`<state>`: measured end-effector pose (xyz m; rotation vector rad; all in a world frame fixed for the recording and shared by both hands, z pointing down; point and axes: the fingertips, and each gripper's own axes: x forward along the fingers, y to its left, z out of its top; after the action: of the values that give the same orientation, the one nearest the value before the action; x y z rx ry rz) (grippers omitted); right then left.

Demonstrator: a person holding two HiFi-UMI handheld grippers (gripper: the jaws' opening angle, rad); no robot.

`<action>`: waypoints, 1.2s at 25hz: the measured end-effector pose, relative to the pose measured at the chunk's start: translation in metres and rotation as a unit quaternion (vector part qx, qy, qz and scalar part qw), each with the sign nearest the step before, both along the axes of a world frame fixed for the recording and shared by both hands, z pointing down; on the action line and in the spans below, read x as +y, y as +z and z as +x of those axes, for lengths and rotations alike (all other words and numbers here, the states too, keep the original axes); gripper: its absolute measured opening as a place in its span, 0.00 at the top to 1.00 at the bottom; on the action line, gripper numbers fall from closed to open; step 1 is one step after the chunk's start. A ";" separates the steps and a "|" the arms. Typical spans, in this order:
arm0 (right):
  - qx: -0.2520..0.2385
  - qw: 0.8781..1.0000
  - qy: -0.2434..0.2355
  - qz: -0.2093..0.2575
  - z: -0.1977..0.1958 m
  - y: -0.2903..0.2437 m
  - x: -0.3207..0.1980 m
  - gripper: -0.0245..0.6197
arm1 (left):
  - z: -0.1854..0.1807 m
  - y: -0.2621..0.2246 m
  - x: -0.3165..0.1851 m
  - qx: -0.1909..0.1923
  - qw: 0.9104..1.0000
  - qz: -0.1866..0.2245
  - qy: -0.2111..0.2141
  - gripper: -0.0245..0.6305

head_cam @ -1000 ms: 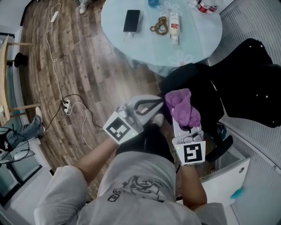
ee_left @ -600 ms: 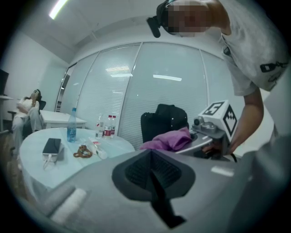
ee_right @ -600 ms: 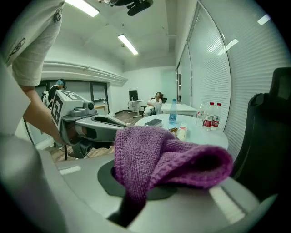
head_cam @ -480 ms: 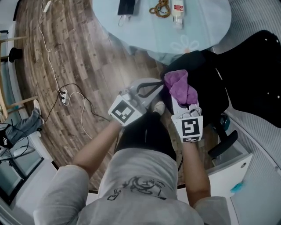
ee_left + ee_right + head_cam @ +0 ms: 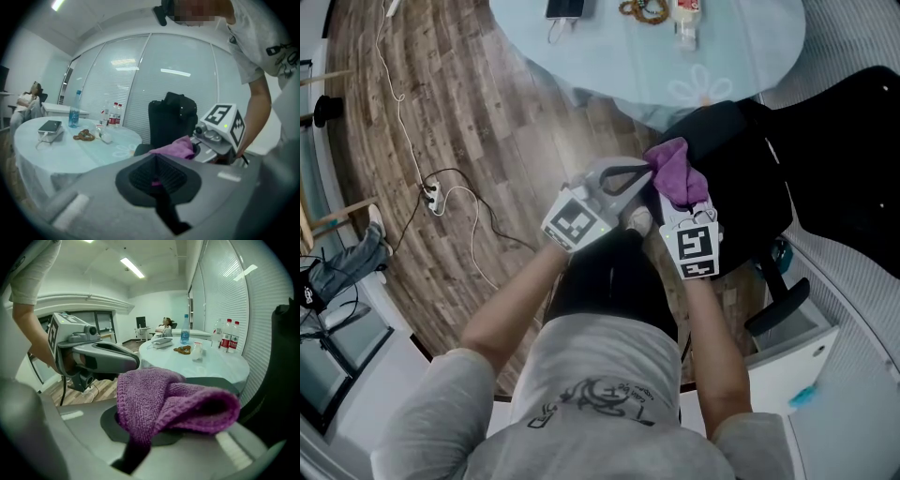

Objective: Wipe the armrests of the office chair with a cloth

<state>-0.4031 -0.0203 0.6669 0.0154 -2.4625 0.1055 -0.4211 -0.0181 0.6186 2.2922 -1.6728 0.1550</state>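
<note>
Right gripper [image 5: 685, 212] is clenched on the purple cloth [image 5: 171, 403]; the cloth bunches over both jaws and hangs out ahead of them. The cloth sits above the near edge of the black office chair [image 5: 748, 173]; contact with the chair cannot be judged. Left gripper [image 5: 157, 169] has its 2 jaws pressed together, holding nothing, its tip just beside the cloth, on the side away from the chair. Round table [image 5: 741, 56] stands just beyond the chair.

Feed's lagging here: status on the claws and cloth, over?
Right claw shut on purple cloth. Left claw shut, tips beside it. Cloth over office chair, wiping contact unclear. Nothing blocking.
</note>
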 end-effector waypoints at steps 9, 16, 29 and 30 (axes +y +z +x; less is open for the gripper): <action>0.000 1.000 -0.009 0.009 0.002 0.006 -0.015 0.91 | -0.001 0.000 -0.002 0.000 1.000 -0.007 0.003 0.96; 0.002 1.000 0.009 0.020 0.004 0.011 -0.062 0.91 | 0.001 0.000 -0.006 0.000 1.000 -0.008 0.006 0.96; 0.016 0.998 0.050 0.037 0.009 0.018 -0.169 0.91 | 0.003 -0.001 -0.003 0.003 1.000 -0.013 0.007 0.96; 0.017 0.998 0.052 0.038 0.009 0.019 -0.176 0.91 | 0.003 -0.001 -0.002 0.003 1.000 -0.013 0.007 0.96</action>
<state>-0.3943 -0.1963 0.6857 0.1764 -2.4304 0.0547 -0.4180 -0.0206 0.6178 2.2837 -1.6432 0.1702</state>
